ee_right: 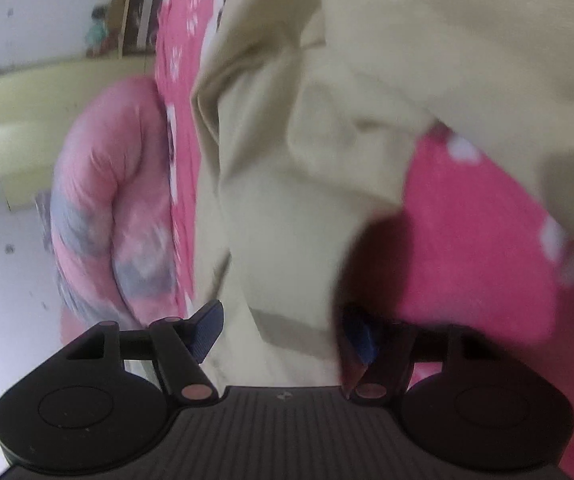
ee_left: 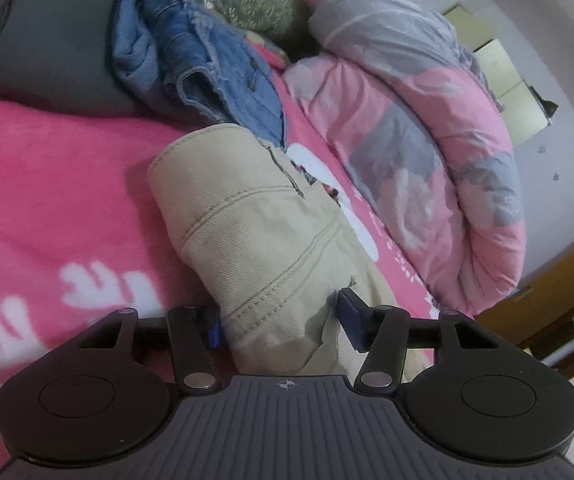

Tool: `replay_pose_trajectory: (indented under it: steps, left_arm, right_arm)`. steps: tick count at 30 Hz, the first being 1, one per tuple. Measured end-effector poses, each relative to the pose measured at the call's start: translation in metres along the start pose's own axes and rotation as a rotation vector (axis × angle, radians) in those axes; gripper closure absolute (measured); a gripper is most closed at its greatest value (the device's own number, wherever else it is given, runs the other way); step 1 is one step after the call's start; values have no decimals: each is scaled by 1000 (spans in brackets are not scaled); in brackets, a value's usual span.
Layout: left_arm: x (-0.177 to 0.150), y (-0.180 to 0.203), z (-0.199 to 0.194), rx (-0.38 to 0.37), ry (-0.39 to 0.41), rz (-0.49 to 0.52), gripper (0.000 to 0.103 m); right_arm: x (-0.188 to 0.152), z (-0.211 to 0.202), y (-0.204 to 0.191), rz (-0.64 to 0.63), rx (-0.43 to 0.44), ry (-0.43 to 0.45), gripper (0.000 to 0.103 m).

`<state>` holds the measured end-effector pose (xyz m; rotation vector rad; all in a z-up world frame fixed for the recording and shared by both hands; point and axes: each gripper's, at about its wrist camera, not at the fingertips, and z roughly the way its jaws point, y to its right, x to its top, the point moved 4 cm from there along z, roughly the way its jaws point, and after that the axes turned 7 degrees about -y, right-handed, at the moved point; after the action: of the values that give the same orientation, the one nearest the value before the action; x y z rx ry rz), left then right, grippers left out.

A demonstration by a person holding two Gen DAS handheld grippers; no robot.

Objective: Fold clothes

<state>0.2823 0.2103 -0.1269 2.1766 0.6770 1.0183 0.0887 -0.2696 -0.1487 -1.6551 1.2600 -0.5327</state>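
Pink fleece bedspread [ee_left: 47, 184] with white prints, strewn with clothes beside a rolled pink-and-grey quilt [ee_left: 415, 152].

Folded beige twill trousers [ee_left: 263, 232] lie on the bedspread in front of the left gripper [ee_left: 279, 320], their near end between its jaws, both pads against the cloth, grasping it. Behind them sit crumpled blue denim jeans [ee_left: 191, 60], touching the beige fold, and a flat dark grey folded garment [ee_left: 51, 36] beside the jeans. Right gripper [ee_right: 283, 330] straddles a hanging edge of the same beige cloth; blur hides whether its jaws pinch it.
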Motion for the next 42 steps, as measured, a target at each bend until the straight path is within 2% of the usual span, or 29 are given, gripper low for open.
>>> replay_pose_trajectory:
  steps: [2, 4, 6, 7, 9, 11, 12, 18, 22, 26, 28, 30, 32, 34, 35, 36, 38, 39, 42]
  left_arm:
    - [-2, 4, 2, 16, 32, 4, 53]
    - [-3, 6, 2, 38, 53, 11, 66]
    - [-3, 6, 1, 57, 59, 4, 80]
    - [-2, 7, -2, 61, 64, 0, 83]
    - [0, 12, -9, 67, 69, 3, 88]
    - [2, 17, -20, 68, 73, 6, 90]
    - [2, 19, -26, 65, 77, 9, 90]
    - [-4, 17, -81, 34, 102, -26, 91]
    - [-14, -5, -136, 40, 136, -69, 91]
    - [-31, -37, -196, 70, 156, -94, 91]
    - [-46, -56, -216, 101, 154, -94, 91]
    - [-58, -71, -217, 125, 111, -66, 89]
    - [-63, -84, -216, 110, 98, -78, 82]
    - [-64, -90, -218, 79, 104, -83, 75]
    - [-63, -90, -221, 81, 110, -83, 63]
    - [-62, -93, -226, 85, 115, -85, 57]
    - [-58, -100, -237, 93, 127, -88, 44]
    - [-56, -104, -245, 113, 147, -90, 38]
    - [-46, -111, -270, 156, 232, -33, 33]
  right_arm:
    - [6, 7, -1, 10, 41, 34, 34]
    - [13, 13, 0, 26, 89, 59, 33]
    - [20, 15, 1, 33, 143, 80, 42]
    - [21, 19, 1, 30, 155, 88, 46]
    - [24, 30, 0, 23, 164, 102, 78]
    - [29, 34, 0, 11, 160, 112, 92]
    - [29, 32, -2, -3, 164, 116, 95]
    - [16, 1, -11, -94, 187, 104, 96]
    - [0, -20, -14, -125, 183, 30, 96]
    - [-31, -49, -3, -166, 144, -63, 96]
    - [-45, -58, 4, -186, 120, -107, 96]
    - [-51, -65, 14, -230, 84, -137, 96]
    - [-46, -62, 21, -252, 25, -171, 91]
    - [-40, -60, 26, -282, -73, -227, 78]
    - [-40, -61, 25, -309, -115, -251, 73]
    - [-43, -66, 22, -348, -142, -274, 66]
    - [-52, -83, 13, -478, -212, -335, 59]
    - [-60, -93, 7, -561, -259, -355, 59]
    - [-97, -115, -27, -892, -382, -432, 59]
